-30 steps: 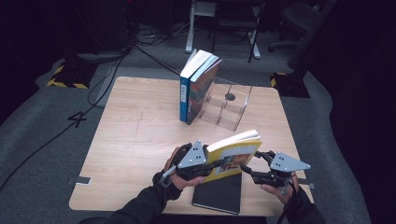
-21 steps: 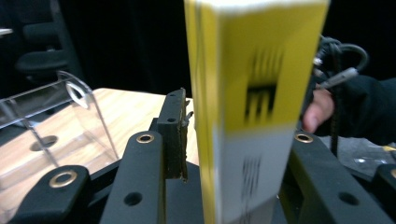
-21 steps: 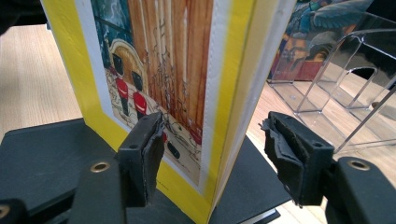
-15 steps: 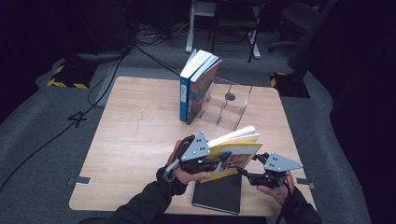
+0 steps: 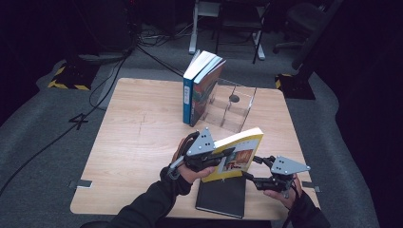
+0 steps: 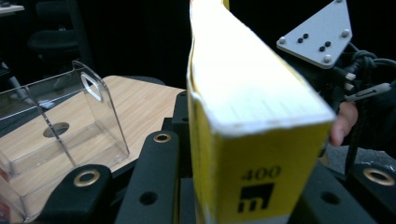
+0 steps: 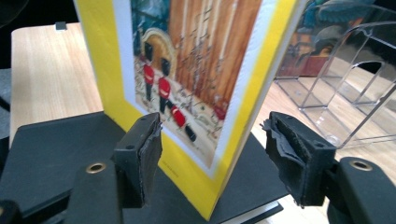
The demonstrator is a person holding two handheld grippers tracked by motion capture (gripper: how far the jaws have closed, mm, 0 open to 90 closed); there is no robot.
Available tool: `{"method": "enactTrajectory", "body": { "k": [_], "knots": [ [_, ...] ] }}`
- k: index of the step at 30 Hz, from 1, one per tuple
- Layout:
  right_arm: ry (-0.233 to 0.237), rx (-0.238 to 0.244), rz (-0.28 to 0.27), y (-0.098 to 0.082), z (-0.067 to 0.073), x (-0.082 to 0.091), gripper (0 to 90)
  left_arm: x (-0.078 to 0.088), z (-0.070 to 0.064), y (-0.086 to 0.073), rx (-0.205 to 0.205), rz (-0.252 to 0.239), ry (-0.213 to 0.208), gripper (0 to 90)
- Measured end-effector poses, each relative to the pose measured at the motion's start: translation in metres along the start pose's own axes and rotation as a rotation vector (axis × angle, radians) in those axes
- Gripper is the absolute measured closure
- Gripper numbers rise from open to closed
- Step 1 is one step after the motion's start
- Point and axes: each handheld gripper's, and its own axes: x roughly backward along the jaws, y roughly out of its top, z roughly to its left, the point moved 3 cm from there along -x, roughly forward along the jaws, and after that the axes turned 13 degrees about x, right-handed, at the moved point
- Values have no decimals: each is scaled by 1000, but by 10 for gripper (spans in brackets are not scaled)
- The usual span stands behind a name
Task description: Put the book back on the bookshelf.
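Book (image 5: 235,154), thick, stiff and fairly heavy, sits clamped at its spine in my left hand-held gripper (image 5: 223,156); my right hand-held gripper (image 7: 212,154) straddles its lower edge, jaws apart.

Two books (image 5: 199,85) stand upright against a clear acrylic divider rack (image 5: 230,107) at the far side of the table (image 5: 133,142); a black book (image 5: 222,197) lies flat near the front edge.
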Motion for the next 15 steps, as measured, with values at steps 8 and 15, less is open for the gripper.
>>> {"method": "enactTrajectory", "body": {
  "k": [8,15],
  "knots": [
    [3,16,56,-6,4,3,338,2,1,9,-35,-21,30,749],
    [-6,-5,66,-13,1,8,331,8,15,22,-35,-54,102,749]
  ]
}}
